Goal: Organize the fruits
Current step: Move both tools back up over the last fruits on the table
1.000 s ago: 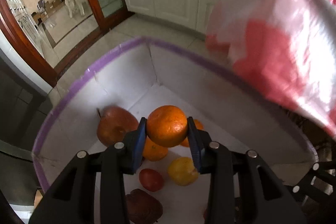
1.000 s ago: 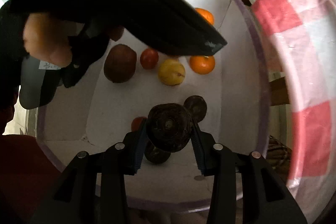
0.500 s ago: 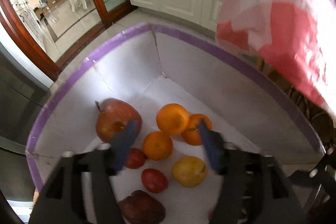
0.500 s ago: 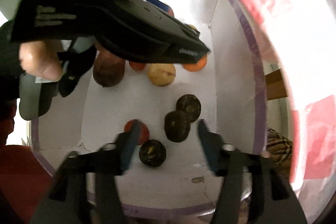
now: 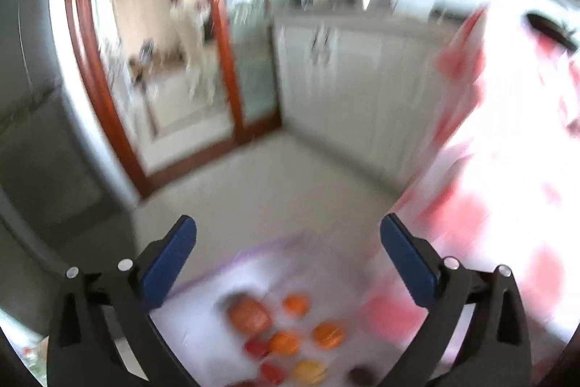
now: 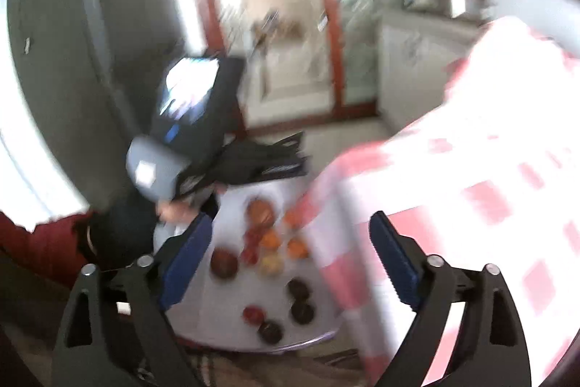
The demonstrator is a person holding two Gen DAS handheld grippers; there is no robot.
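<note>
Both views are blurred by motion. My left gripper [image 5: 288, 227] hangs high above the white box [image 5: 203, 325] with the purple rim, its jaws opening wide with nothing between them. Below it lie oranges [image 5: 328, 334], a large red apple [image 5: 250, 314] and a yellow fruit [image 5: 308, 370]. My right gripper [image 6: 290, 223] is also raised over the box [image 6: 224, 325], jaws opening and empty. Under it sit dark round fruits [image 6: 301, 312], a red one [image 6: 253, 313] and the oranges [image 6: 297, 247]. The left gripper's body [image 6: 203, 147] and a hand [image 6: 177, 211] show in the right wrist view.
A table with a red-and-white checked cloth [image 5: 507, 205] [image 6: 471, 205] stands right beside the box and overhangs its right side. White cabinets [image 5: 344, 89] and a wood-framed glass door [image 5: 163, 60] are behind. A grey appliance [image 6: 54, 78] is at the left.
The left gripper let go of the orange and the right let go of the dark fruit; both fruits now lie in the box. Both grippers opened wide and rose well above it.
</note>
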